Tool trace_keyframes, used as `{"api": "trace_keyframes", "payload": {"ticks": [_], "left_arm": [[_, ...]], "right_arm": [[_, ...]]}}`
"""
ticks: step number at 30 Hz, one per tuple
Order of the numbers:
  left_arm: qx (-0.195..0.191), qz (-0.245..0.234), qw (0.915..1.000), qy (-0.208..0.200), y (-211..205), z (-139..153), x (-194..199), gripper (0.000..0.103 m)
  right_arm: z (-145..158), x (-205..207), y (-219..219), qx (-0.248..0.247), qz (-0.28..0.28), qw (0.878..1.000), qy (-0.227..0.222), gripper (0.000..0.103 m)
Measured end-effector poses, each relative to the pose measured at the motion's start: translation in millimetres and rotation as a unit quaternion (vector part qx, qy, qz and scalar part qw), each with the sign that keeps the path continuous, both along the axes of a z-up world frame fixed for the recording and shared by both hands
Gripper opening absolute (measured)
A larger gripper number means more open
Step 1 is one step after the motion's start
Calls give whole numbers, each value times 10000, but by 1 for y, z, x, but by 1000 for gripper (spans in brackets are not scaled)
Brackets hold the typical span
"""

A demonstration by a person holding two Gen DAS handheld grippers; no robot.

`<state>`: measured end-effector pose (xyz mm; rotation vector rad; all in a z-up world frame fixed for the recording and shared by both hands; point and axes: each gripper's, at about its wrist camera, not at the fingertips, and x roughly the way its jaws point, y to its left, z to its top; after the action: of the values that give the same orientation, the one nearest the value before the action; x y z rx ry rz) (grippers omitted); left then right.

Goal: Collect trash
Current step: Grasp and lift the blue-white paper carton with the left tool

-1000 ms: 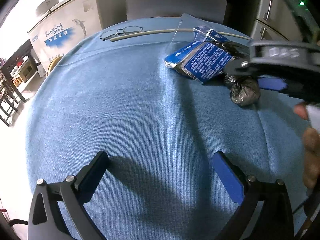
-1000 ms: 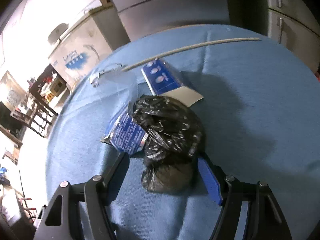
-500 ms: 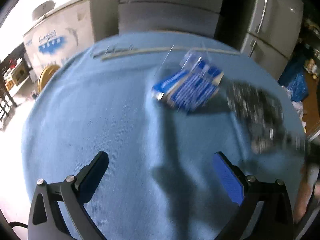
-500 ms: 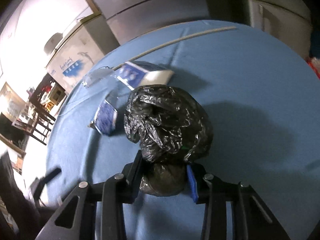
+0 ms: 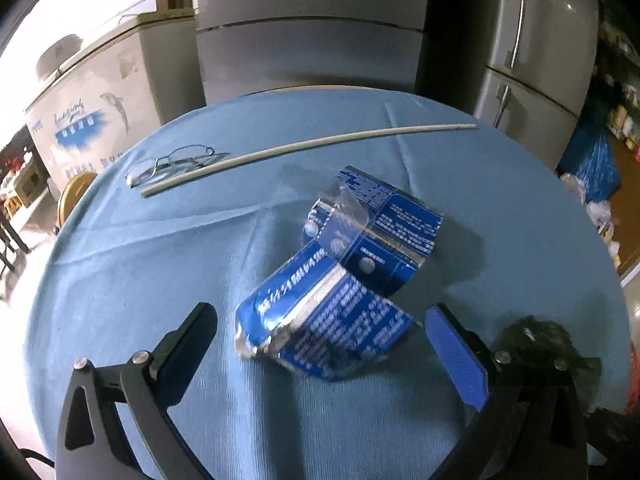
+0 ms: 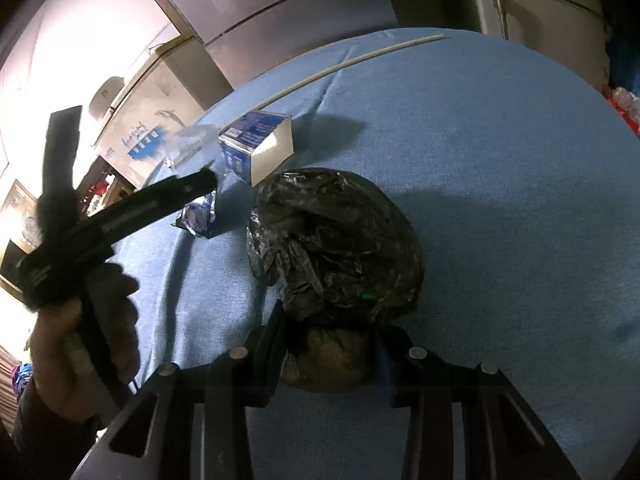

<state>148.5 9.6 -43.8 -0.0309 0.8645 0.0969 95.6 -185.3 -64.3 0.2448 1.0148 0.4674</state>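
While right gripper [image 6: 328,354] clamps bag [image 6: 336,248], left gripper [image 5: 320,344] reached wrapper [image 5: 320,328]

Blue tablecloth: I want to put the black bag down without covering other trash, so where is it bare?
The tablecloth is bare right of the black bag, below the white rod. It is crowded left of the bag, around the blue box, blue wrapper and left gripper.
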Motion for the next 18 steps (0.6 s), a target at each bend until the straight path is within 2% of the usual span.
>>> {"api": "trace_keyframes", "payload": {"ticks": [4,7,11,13,15,18], "left_arm": [[141,42,9996,234,0,-14,12,102],[190,-84,9993,306,0,-22,14,85],[259,-288,9990,212,-7,-13,10,61],[181,-371,9990,164,-6,-8,5,54],[25,-412,9990,156,-3,-4,-2,51],[-320,-506,9980,194,5,-6,-11,53]], "right_arm": [[0,0,-1,25,9,10000,3,41],[-1,2,-1,42,12,10000,0,41],[-1,0,-2,38,10,10000,-5,41],[-1,0,-2,35,2,10000,-5,41],[0,-1,-2,21,-3,10000,-11,41],[0,-2,-2,6,-12,10000,-13,41]]}}
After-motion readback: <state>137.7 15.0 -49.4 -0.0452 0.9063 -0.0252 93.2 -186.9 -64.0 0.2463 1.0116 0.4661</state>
